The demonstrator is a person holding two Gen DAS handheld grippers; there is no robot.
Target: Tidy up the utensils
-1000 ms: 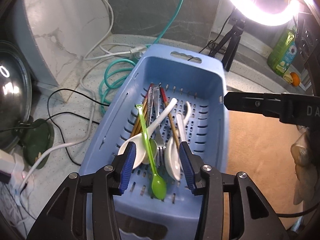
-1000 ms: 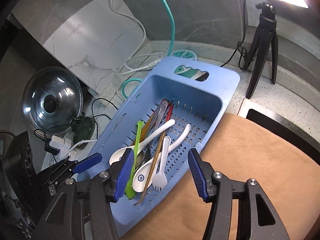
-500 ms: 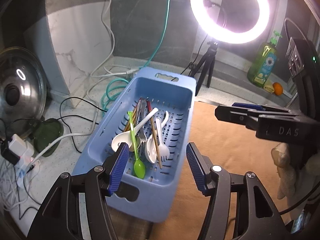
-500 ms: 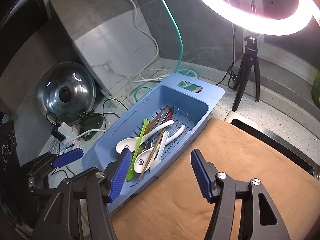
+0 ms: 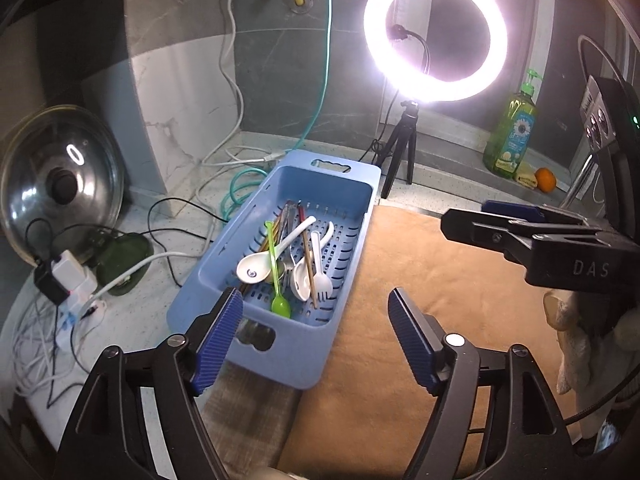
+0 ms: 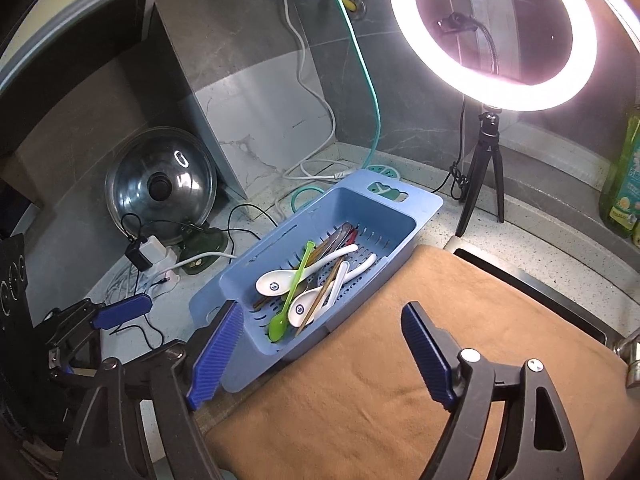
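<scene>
Right now, both claws hover wide apart and hold nothing.

Left claw (image 5: 316, 336): jaws spread, ribbed blue pads on black arms; empty.

Right claw (image 6: 320, 348): jaws spread too, same ribbed blue pads; nothing between them.

Basket (image 5: 320, 364): pale blue plastic, oblong, slotted floor, handle cutouts at both ends; its near end sits just ahead of the left claw's left finger, and ahead-left of the right claw.

Utensils: all inside the basket, piled crosswise. Green plastic spoon (image 6: 280, 322) nearest the claws; two white ceramic soup spoons (image 6: 274, 282) with a small blue mark in the bowl; white plastic fork (image 5: 320, 280); wooden chopsticks (image 5: 308, 264); metal pieces farther back, too tangled to tell apart.

Cloth (image 6: 400, 380): tan, soft, slightly wrinkled, spread under and ahead of both claws, right of the basket; the basket's right edge rests along it.

Tabletop (image 5: 160, 320): speckled pale stone left of the basket, strewn with white and black cables.

Open room: the cloth ahead-right of the claws is bare.

Far edge: ring light (image 5: 436, 32) on a small tripod stands beyond the basket; a glass pot lid (image 6: 160, 188) leans against the wall, far left.
</scene>
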